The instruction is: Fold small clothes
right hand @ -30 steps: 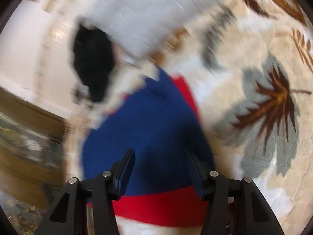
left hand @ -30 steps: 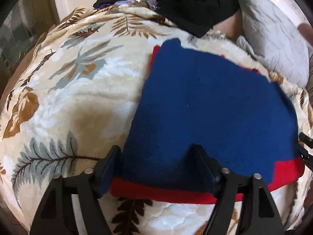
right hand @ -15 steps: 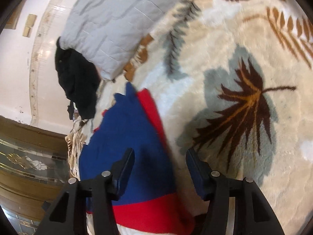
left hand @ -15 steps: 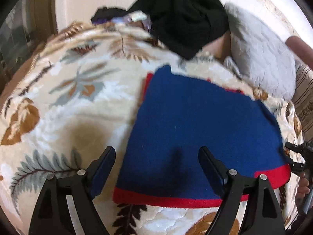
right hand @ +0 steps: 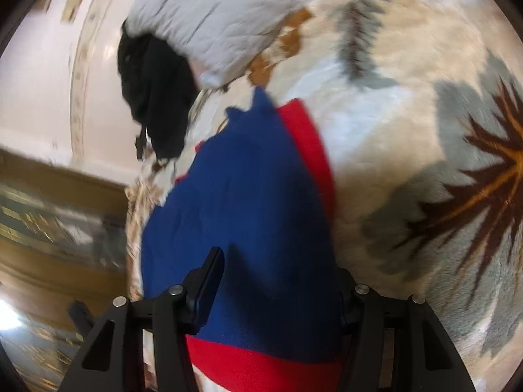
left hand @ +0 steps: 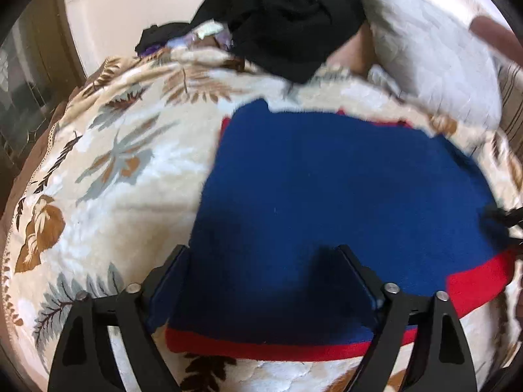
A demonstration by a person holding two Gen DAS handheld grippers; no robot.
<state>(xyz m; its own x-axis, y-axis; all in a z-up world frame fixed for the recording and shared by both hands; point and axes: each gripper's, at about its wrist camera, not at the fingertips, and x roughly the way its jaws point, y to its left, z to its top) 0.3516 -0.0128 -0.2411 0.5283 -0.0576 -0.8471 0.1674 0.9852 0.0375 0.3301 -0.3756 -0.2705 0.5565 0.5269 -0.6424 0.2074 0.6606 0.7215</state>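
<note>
A blue garment with red trim [left hand: 327, 196] lies flat on a leaf-patterned blanket [left hand: 124, 163]. My left gripper [left hand: 261, 277] is open, its fingers set wide over the garment's near left hem. My right gripper [right hand: 278, 281] is open over the garment's other near corner [right hand: 248, 196]; its right finger is hidden behind the cloth. The right gripper's tip also shows at the right edge of the left wrist view [left hand: 510, 225].
A black garment pile [left hand: 287, 19] and a grey quilted pillow [left hand: 431, 58] lie at the far end of the bed. Wooden flooring [right hand: 49, 228] shows beyond the bed's edge. The blanket [right hand: 425, 130] spreads to the right.
Both grippers have dropped closer to the garment's near edge. The left gripper's fingers now straddle the hem again. The right gripper's finger has gone under or behind the cloth.
</note>
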